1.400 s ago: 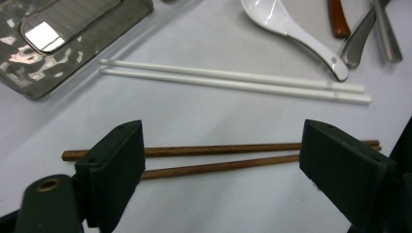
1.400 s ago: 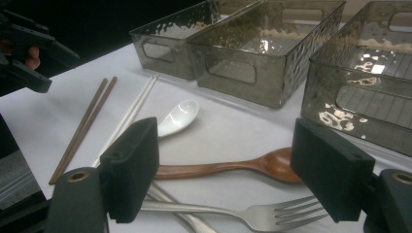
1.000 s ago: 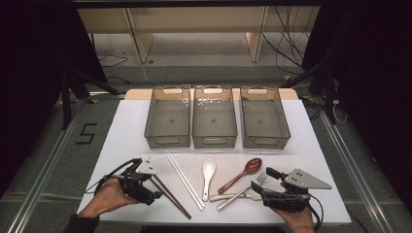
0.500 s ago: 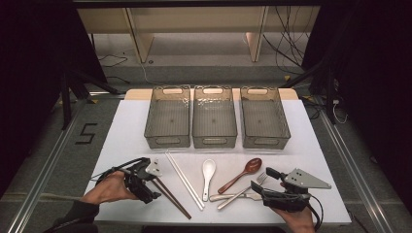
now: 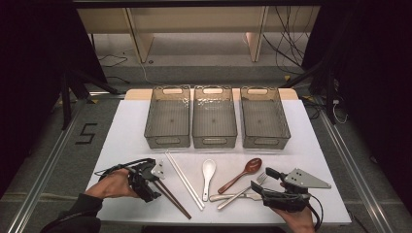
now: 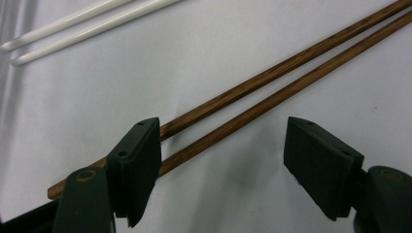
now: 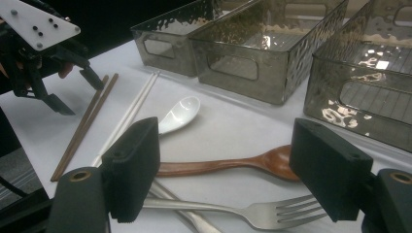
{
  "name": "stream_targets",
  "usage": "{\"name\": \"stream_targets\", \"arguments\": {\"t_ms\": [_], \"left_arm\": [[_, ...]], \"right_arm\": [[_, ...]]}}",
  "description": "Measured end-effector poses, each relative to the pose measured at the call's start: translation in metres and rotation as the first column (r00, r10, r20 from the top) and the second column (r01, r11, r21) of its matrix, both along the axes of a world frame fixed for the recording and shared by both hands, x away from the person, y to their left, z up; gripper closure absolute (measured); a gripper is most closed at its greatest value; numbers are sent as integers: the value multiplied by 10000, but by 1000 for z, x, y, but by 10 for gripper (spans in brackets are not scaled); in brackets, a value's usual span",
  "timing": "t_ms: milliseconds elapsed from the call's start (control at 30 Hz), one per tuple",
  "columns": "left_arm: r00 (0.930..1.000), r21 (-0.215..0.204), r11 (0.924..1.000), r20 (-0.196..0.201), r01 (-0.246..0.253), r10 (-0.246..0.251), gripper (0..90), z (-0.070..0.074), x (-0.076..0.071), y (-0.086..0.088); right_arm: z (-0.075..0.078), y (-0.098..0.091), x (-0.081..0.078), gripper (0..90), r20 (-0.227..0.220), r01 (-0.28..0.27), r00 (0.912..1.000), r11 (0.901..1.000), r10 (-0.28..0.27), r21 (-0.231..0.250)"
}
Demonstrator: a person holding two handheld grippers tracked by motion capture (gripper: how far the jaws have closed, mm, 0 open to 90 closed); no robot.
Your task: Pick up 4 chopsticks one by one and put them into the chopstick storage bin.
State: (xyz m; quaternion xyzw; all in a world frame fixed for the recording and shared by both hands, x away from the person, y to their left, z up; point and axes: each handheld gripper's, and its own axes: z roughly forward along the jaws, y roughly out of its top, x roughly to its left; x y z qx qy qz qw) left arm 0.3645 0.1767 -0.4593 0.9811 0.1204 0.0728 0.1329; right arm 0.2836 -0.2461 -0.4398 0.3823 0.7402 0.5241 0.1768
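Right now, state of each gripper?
Left gripper: open, jaws just closing around the brown chopsticks, not gripping.
Right gripper: open, holding nothing.

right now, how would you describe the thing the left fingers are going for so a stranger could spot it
Start at the three grey bins along the far side of the white table. In front of the left bin, on the near left, lie two pairs of chopsticks. The one meant is the brown chopsticks, nearest the left gripper, whose open fingers straddle them: dark wood, unlike the white chopsticks beside them.

sleeve (image 5: pixel 80 209): dark | claws: black, square pads (image 6: pixel 138 165) | plate (image 5: pixel 305 178): grey, three-cornered
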Motion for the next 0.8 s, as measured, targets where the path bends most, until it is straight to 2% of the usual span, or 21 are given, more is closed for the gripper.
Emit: {"name": "stream_targets", "arguments": {"t_ms": [300,500,733,800], "left_arm": [[9989,344,9985,-235,424,-416,350,-4,3,-3],[9975,403,9971,-331,644,-631,371,-4,5,-4],[9939,901,9923,-772,853,-784,410,-3,7,-2],[9933,888,9926,-885,823,-745,441,-3,7,-2]], "right_arm": [[-1,0,1,278,-27,-12,10000,10000,12,31],[-1,0,1,279,-65,-18,10000,10000,18,47],[-1,0,1,280,-88,-33,10000,10000,34,70],[-1,0,1,280,-110,-36,9999,10000,37,79]]}}
